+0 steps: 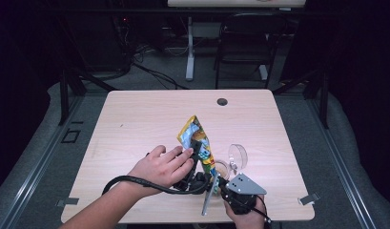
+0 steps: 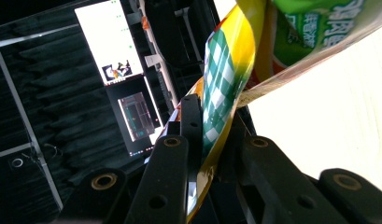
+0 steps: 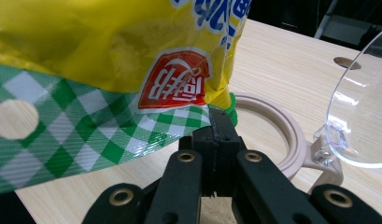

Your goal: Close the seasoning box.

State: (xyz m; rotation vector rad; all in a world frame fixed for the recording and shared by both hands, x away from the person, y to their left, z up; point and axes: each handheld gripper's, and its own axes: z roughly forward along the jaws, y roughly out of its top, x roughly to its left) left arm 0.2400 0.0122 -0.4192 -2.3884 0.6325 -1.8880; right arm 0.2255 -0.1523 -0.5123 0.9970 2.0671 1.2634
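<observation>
A yellow snack bag with a green-checked sealed edge is held tilted above the table, one corner pointing up. My left gripper is shut on that checked edge, the foil pinched between its jaws. My right gripper is shut on a corner of the same edge, close to a red logo, jaws pressed together. Both grippers sit side by side under the bag, near the table's front edge.
A round beige-rimmed container with a clear flip lid stands open just behind and right of the bag. The wooden table has a cable hole at the back. A black chair stands beyond it.
</observation>
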